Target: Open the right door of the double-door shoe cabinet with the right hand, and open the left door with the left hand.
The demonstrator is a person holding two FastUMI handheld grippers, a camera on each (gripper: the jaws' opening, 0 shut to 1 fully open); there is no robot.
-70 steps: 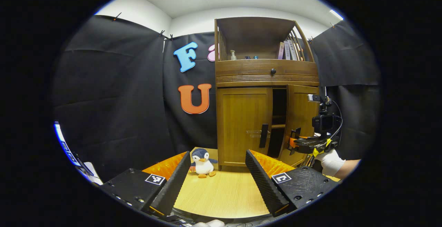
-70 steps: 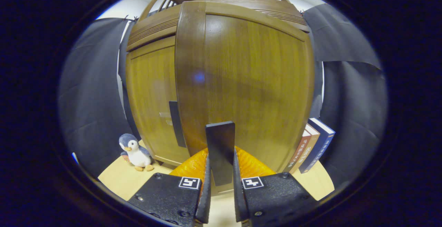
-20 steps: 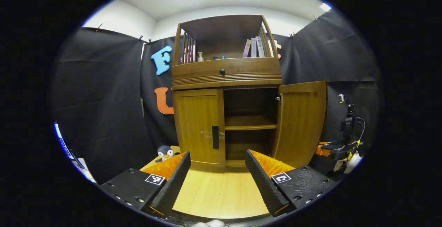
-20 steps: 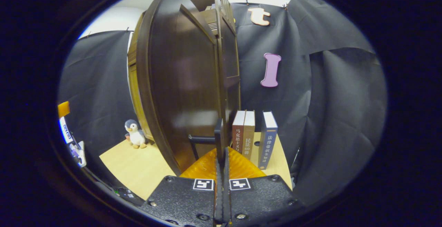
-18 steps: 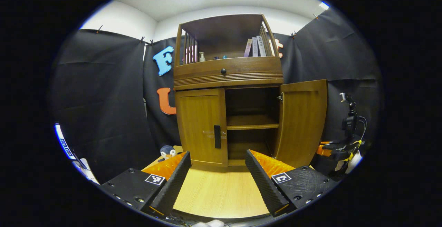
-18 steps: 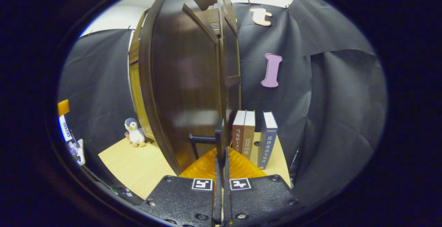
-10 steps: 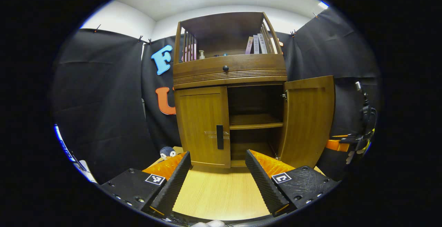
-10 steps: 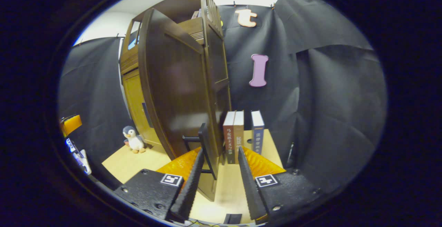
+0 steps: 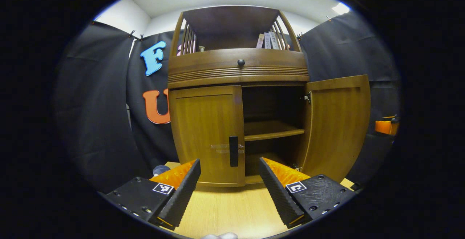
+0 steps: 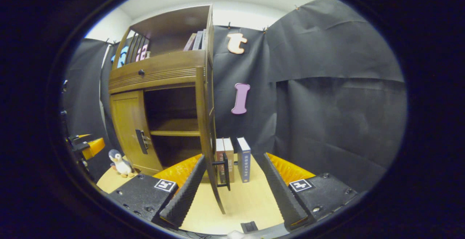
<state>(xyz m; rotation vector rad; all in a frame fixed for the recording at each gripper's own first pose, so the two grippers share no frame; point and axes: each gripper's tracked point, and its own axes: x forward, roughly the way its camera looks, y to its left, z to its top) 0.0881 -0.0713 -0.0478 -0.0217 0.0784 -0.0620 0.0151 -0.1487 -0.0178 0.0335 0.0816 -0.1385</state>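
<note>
Wooden right door (image 9: 336, 126) stands wide; left door (image 9: 205, 133) shut.

I see the wooden shoe cabinet (image 9: 238, 97) standing at the far side of the table. Its right door (image 9: 336, 122) is swung wide open, baring a dark interior with one shelf (image 9: 272, 133). Its left door (image 9: 205, 133) sits closed, its dark vertical handle (image 9: 233, 150) at its right edge.

Pale wooden worktop (image 10: 247, 199); carried on it are the shoe cabinet (image 10: 160, 122), a toy penguin (image 10: 120, 163) and three upright books (image 10: 234, 157) beside the cabinet.
</note>
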